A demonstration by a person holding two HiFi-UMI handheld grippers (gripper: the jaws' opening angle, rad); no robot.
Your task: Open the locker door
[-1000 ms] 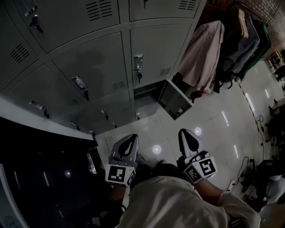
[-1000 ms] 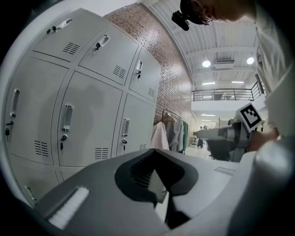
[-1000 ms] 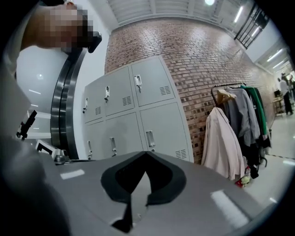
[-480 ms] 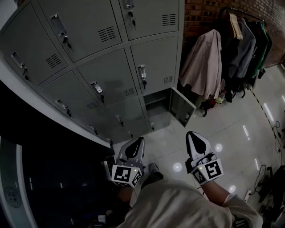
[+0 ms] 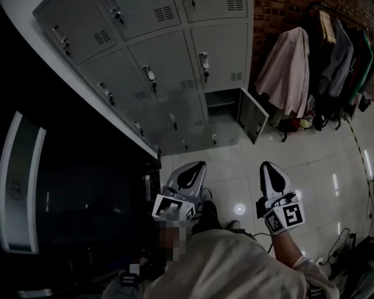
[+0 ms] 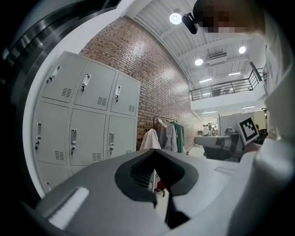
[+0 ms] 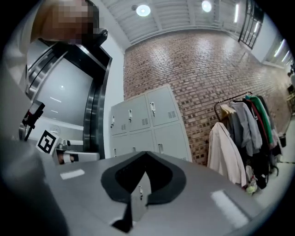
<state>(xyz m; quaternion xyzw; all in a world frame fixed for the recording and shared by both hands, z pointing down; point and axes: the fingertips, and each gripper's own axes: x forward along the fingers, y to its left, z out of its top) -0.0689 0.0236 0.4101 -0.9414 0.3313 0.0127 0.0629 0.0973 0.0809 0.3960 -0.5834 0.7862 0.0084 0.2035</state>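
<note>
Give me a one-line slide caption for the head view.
Left gripper and right gripper, both shut and empty, held over the tiled floor before grey lockers, one bottom door open.

Changing room: grey lockers (image 5: 169, 58), coats on rack (image 5: 289, 64), brick wall (image 5: 274, 17).

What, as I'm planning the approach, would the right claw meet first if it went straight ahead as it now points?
Probably a grey locker door with a latch: it shows dead ahead of the right claw, across the floor. Which door, and how far, is unclear.
</note>
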